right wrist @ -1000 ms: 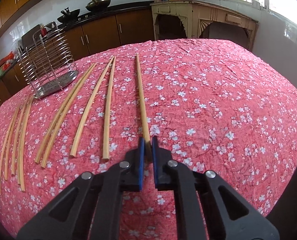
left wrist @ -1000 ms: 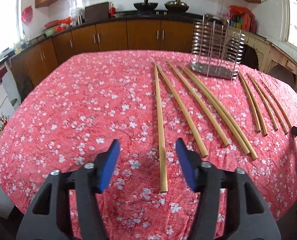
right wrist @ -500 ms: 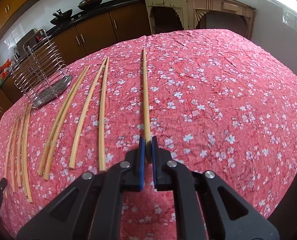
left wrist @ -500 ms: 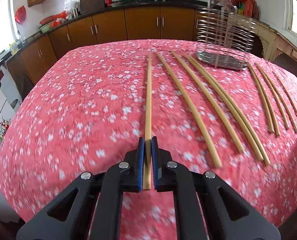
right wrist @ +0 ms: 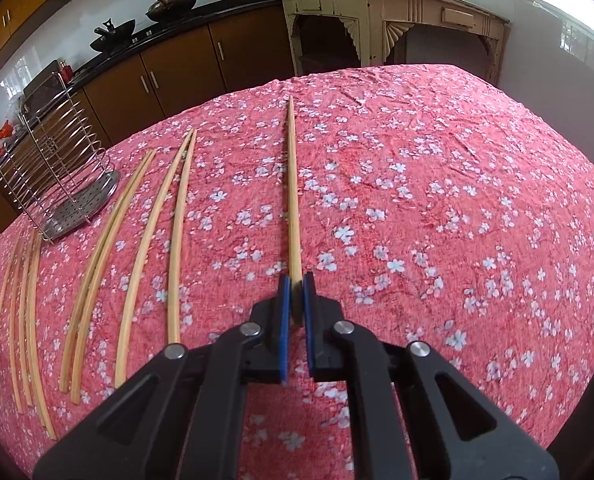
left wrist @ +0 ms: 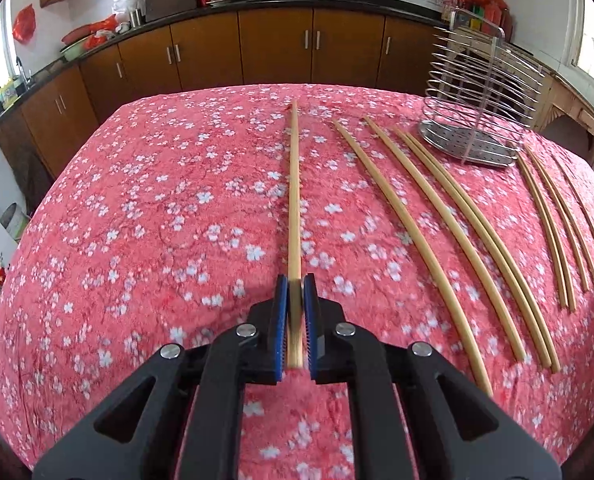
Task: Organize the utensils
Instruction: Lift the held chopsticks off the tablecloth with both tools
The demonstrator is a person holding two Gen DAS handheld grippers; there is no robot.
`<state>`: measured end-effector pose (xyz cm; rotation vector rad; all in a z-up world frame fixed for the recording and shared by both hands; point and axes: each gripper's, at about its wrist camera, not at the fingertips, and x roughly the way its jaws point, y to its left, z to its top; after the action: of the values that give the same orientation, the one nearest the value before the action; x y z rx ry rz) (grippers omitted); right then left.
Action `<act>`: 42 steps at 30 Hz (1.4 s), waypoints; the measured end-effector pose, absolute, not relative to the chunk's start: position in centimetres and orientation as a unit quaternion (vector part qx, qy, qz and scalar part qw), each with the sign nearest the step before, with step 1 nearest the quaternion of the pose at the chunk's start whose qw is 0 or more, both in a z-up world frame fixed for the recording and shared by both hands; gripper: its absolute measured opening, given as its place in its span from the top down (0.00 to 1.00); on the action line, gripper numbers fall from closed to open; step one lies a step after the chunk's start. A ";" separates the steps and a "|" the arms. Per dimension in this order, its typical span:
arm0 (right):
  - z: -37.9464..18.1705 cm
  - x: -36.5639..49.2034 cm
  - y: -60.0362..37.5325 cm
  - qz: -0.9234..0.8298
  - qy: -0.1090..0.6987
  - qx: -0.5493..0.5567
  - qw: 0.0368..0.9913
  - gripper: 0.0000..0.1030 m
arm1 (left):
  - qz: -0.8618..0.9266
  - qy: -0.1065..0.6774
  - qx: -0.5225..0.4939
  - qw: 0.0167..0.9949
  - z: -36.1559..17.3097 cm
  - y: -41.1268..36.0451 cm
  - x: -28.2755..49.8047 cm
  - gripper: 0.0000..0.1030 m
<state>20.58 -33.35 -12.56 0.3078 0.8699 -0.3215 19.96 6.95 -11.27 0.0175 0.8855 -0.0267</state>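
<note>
Between the blue pads of the left tongs, one bamboo chopstick is pinched near its end, the rest of the stick reaching out over the desk toward the far cabinets. Right tongs likewise pressed tight on a second chopstick, gripped at its near end, shaft running forward above the cloth. Whether either far tip touches the cloth, cannot tell.

Loose chopsticks on the desk: a group of four just right of the left tongs' stick, lying roughly parallel, two of them side by side and touching. Further right, a thinner-looking set near the desk edge. Same two groups show left of the right tongs.

Wire chopstick holder with a perforated steel base stands upright at the far side, between the two groups.

Red cloth with white blossom print covers the desk. Brown kitchen cabinets behind, two woks on the worktop.
</note>
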 end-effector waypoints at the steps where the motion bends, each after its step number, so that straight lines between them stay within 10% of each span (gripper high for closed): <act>1: -12.6 20.4 -33.3 -0.154 0.418 0.148 0.883 0.91 | -0.013 0.427 0.010 0.904 -11.2 6.9 19.5 0.89; 29: -11.5 17.0 -29.7 -0.168 0.377 0.086 0.907 0.93 | 0.011 0.414 0.021 0.910 -11.2 5.8 16.8 0.93; 42: -1.7 14.0 -28.1 -0.178 0.225 0.017 0.958 0.93 | 0.018 0.258 0.019 0.966 -2.3 7.5 14.3 0.93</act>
<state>13.99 -28.11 -1.66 0.0355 0.4565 -0.3610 14.34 7.51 -2.32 0.0395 0.5219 0.0363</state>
